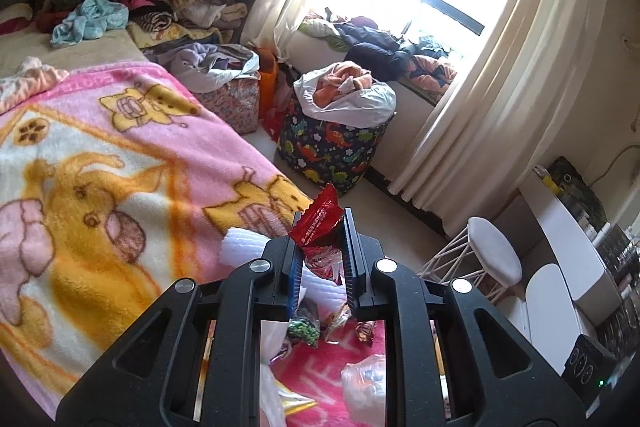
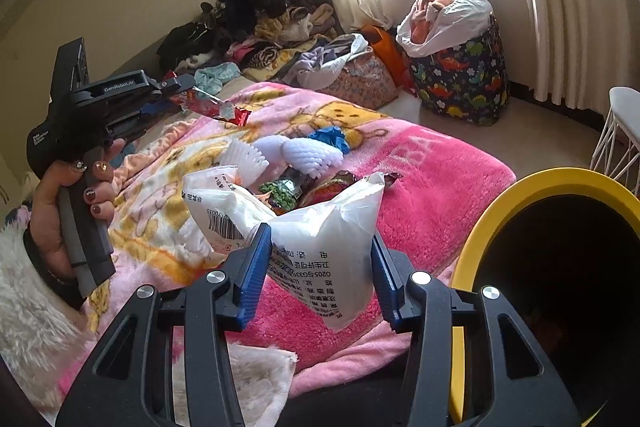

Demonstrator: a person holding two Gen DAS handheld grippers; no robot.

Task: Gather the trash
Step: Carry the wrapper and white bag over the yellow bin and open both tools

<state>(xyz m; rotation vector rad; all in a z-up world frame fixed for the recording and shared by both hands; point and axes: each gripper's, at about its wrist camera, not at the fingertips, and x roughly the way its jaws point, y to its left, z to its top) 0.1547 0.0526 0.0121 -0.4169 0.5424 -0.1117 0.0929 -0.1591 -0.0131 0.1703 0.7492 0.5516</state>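
left gripper [image 1: 322, 239] clenched on a light, crinkly red wrapper [image 1: 320, 219]; right gripper [image 2: 318, 275] pinches a limp white bag [image 2: 332, 251], seemingly mid-body; yellow bin [image 2: 552, 187] at three o'clock

Dinosaur-print laundry basket [image 1: 336, 147] near cream curtains [image 1: 460, 131], white stool [image 1: 494, 251] beside it.

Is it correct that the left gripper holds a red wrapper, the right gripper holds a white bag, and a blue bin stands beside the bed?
Not quite: the bin has a yellow rim, not blue, as the right wrist view shows. The left gripper does hold a red wrapper, and the right gripper a white bag.
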